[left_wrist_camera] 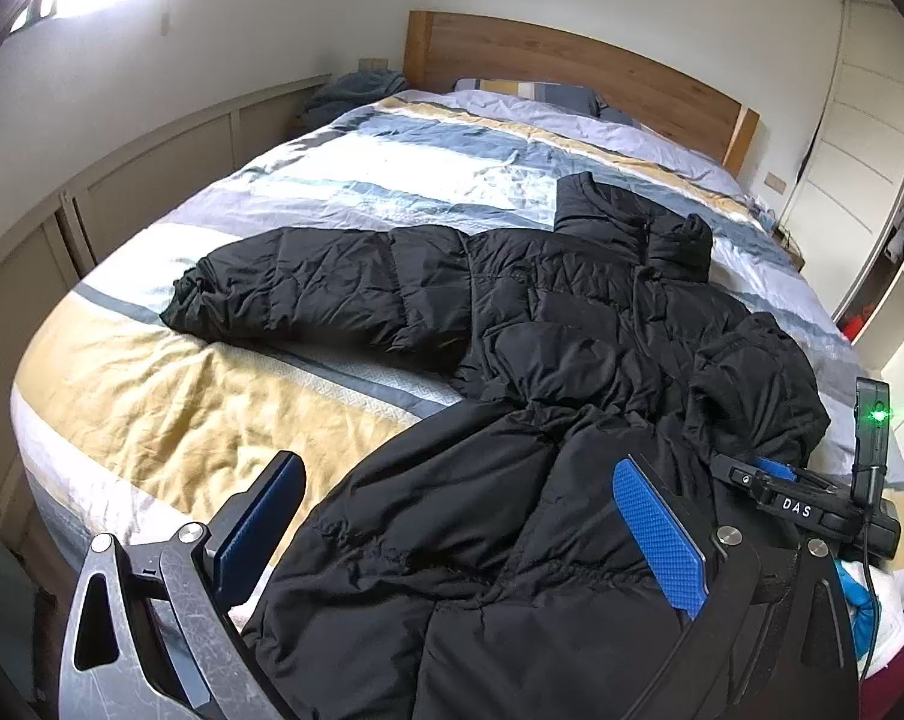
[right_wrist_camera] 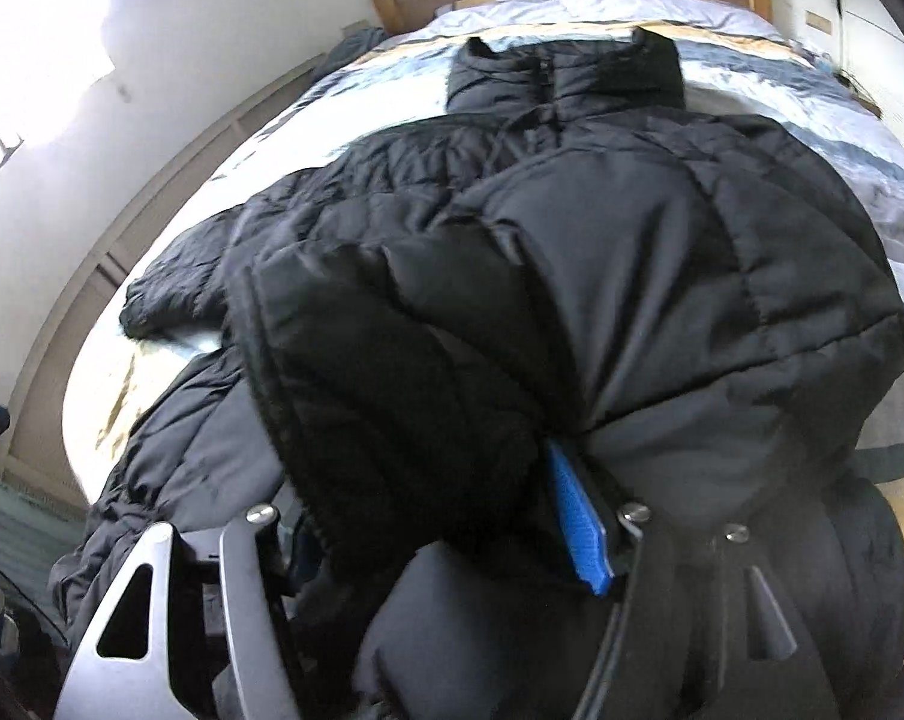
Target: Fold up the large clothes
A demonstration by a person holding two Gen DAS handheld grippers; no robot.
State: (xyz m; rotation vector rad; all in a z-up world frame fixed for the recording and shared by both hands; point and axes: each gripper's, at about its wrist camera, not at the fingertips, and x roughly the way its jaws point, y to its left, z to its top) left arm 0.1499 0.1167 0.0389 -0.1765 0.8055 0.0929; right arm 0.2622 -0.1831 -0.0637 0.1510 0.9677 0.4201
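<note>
A black puffer jacket (left_wrist_camera: 541, 312) lies face up on the striped duvet (left_wrist_camera: 152, 408), collar (left_wrist_camera: 631, 222) toward the headboard. One sleeve (left_wrist_camera: 308, 288) stretches out to the left. My left gripper (left_wrist_camera: 463, 516) is open wide over the jacket's hem, its left finger clear of the cloth. At the right, my right gripper (left_wrist_camera: 763, 468) sits low against the jacket's bunched side. In the right wrist view the jacket (right_wrist_camera: 601, 228) fills the frame, and a thick fold of sleeve (right_wrist_camera: 422, 330) lies between the parted jaws of my right gripper (right_wrist_camera: 428, 480). One blue pad (right_wrist_camera: 577, 522) shows; the other finger is hidden under cloth.
The wooden headboard (left_wrist_camera: 571, 60) and a pillow (left_wrist_camera: 529, 93) are at the far end. A panelled wall (left_wrist_camera: 152, 168) runs along the bed's left side. White wardrobe doors (left_wrist_camera: 853, 138) stand to the right. Bare duvet lies left of the jacket.
</note>
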